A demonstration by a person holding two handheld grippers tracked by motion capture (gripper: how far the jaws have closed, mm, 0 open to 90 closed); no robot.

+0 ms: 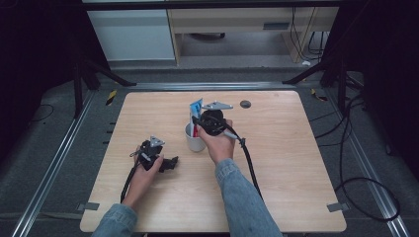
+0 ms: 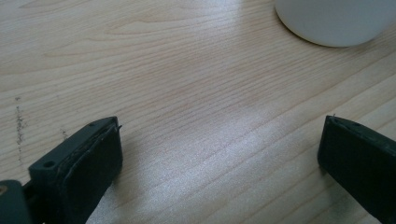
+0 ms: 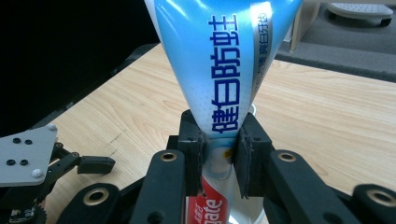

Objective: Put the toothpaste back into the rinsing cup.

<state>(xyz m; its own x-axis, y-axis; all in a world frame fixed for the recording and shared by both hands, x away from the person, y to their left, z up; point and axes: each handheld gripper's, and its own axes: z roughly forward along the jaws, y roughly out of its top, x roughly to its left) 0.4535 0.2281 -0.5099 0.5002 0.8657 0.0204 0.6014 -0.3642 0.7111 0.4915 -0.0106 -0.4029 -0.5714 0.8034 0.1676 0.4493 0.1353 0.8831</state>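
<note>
Toothpaste tube [image 3: 219,84], pinched upright by the right gripper [image 3: 219,154], stands in the white cup [image 1: 194,140] at mid-table; release or a straight lift likely follows. Left gripper [image 2: 219,154], jaws spread, rests empty nearby.

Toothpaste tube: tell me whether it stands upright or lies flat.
Upright. The toothpaste tube stands cap end down in the white cup, flat end up, with the right gripper shut on it.

Glossy plastic toothpaste tube [image 3: 219,70], smooth white glazed cup [image 1: 194,140], matt pale wood-grain table [image 1: 296,163].
</note>
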